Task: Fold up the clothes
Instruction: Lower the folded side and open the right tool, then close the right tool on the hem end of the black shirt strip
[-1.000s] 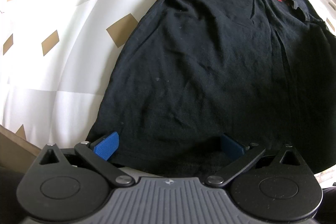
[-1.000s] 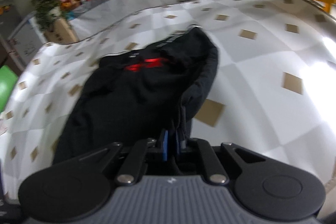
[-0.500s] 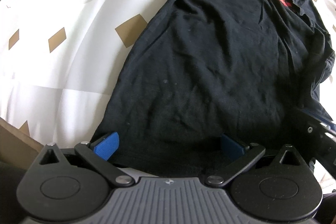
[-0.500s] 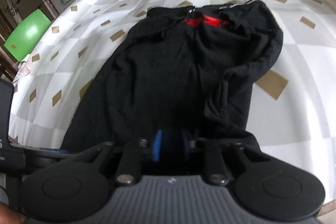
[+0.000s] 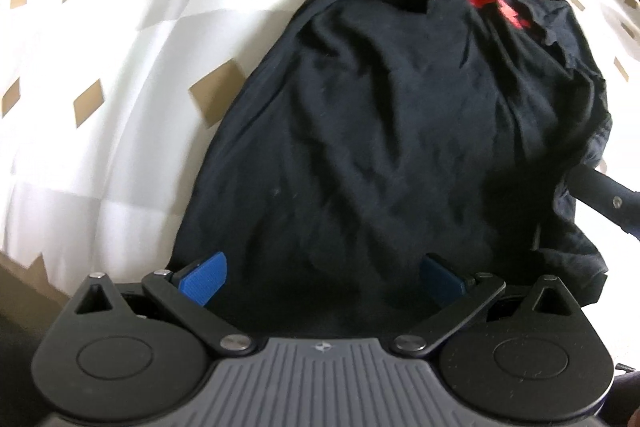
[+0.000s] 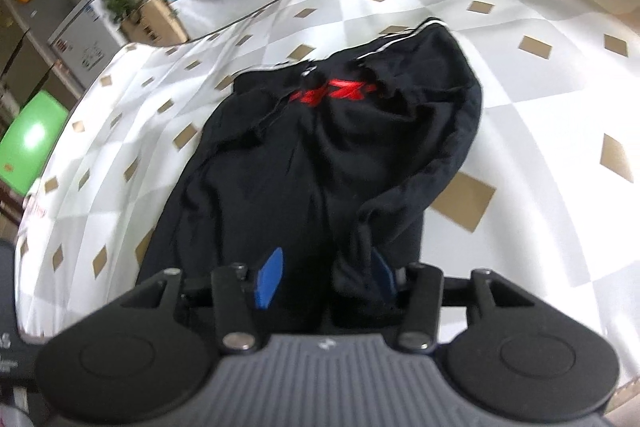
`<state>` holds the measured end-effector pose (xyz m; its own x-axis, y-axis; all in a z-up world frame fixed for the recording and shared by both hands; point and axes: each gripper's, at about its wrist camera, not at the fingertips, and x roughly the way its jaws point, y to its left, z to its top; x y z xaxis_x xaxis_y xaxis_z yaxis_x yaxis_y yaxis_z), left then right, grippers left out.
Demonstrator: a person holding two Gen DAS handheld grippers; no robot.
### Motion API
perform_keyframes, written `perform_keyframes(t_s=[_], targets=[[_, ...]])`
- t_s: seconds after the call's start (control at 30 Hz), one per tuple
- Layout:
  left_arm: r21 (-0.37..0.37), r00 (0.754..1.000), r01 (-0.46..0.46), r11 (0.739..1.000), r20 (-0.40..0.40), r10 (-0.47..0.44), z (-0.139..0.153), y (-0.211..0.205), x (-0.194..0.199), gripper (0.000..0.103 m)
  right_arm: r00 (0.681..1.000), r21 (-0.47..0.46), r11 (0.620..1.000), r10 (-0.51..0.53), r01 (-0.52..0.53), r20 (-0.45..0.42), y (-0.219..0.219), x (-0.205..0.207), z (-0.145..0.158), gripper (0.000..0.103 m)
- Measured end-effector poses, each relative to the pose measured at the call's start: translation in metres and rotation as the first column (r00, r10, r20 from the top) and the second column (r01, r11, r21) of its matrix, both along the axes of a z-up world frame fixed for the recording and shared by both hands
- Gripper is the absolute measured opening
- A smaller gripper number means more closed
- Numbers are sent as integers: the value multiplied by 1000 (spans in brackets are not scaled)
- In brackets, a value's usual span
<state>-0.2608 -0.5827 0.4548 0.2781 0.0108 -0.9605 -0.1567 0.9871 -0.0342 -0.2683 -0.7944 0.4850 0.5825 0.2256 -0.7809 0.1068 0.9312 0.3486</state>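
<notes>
Since that black cotton T-shirt with the red print (image 5: 384, 131) is light and floppy, I'd pinch its near hem corners. Left tongs (image 5: 320, 281) gape wide over the hem; right tongs (image 6: 326, 281) are opening, loose cloth draped between them on the checked worktop (image 6: 540, 107).

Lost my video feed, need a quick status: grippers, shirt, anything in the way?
Left gripper jaws open over hem. Right gripper jaws opening, fabric between them. Black shirt flat on checked tablecloth, right side folded in. Nothing in the way.
</notes>
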Motion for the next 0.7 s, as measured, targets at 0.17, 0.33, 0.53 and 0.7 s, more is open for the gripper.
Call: perform_keyframes(t_s=[0.17, 0.33, 0.53, 0.7], targets=[[38, 998, 65, 997, 24, -66, 16, -5, 11, 103, 996, 50, 995, -87, 88, -23, -23, 17, -1, 50], [42, 995, 97, 994, 23, -98, 24, -7, 25, 103, 979, 97, 976, -189, 196, -71, -48, 37, -7, 50], [29, 986, 164, 986, -1, -164, 28, -15, 40, 103, 970, 74, 970, -226, 233, -90, -66, 69, -8, 51], [39, 977, 213, 976, -15, -212, 33, -16, 55, 103, 964, 68, 966, -242, 250, -115, -80, 97, -13, 52]])
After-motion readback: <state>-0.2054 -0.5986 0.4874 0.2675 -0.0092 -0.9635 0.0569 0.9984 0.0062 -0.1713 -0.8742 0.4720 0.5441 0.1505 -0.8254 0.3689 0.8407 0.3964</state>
